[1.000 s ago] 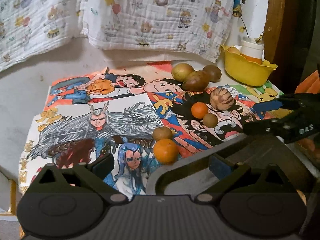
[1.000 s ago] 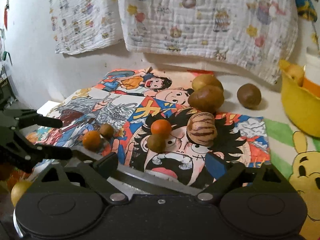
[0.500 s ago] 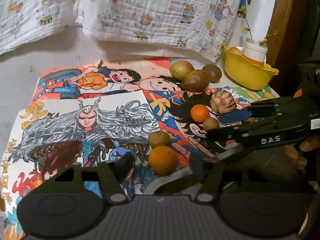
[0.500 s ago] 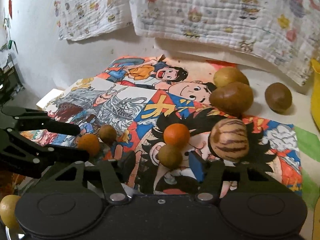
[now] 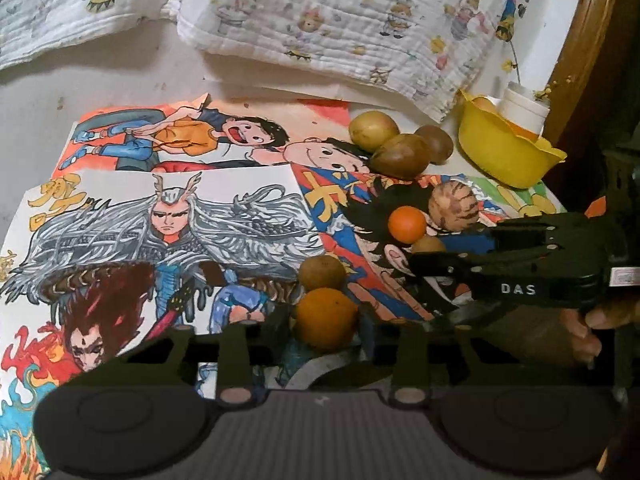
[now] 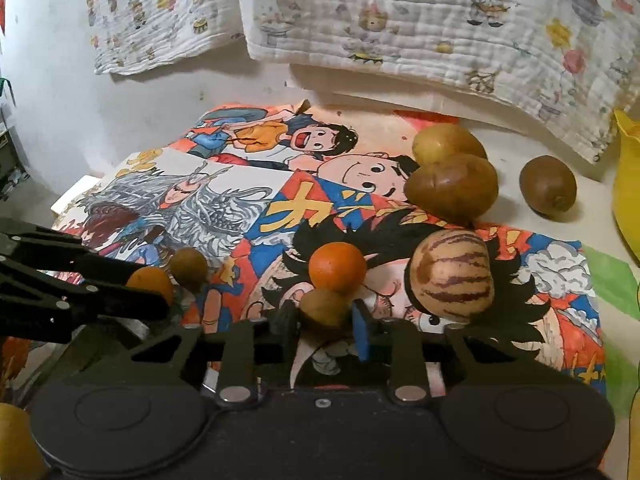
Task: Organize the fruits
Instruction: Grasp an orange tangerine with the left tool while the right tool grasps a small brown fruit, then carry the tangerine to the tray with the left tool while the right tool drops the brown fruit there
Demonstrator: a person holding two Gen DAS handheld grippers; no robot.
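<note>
**Ana:** Fruits lie loose over the bright cartoon-printed paper mat (image 6: 256, 216); which are being dealt with?

**Ben:** Two at once, it seems. The left gripper (image 5: 325, 330) has its fingers on either side of a round, dull-orange citrus fruit (image 5: 326, 318) at the near edge of the mat. The right gripper (image 6: 326, 322) brackets a small round brown fruit (image 6: 325, 307), which touches a glossy orange ball-shaped fruit (image 6: 338, 267) just behind it.

**Ana:** How wide do the jaws stand?

**Ben:** Both are narrowed to about the width of their fruit. On the right, the blue-padded fingers sit right at the brown fruit's sides. Whether either pair actually presses, or only flanks, cannot be told; both fruits rest on the mat.

**Ana:** So the step?

**Ben:** Judged from this, the pick-up stage: grips being set, nothing lifted yet. The next move calls for a firm, centred close on each fruit, then a straight lift. The right side needs care, since the orange neighbour could roll if nudged.

**Ana:** And the destination?

**Ben:** Possibly the yellow scalloped plastic bowl (image 5: 508, 156) at the far right corner, though that is a guess. A striped tan round melon-like fruit (image 6: 452, 276) and three brownish oval fruits (image 6: 452, 188) wait untouched.
</note>
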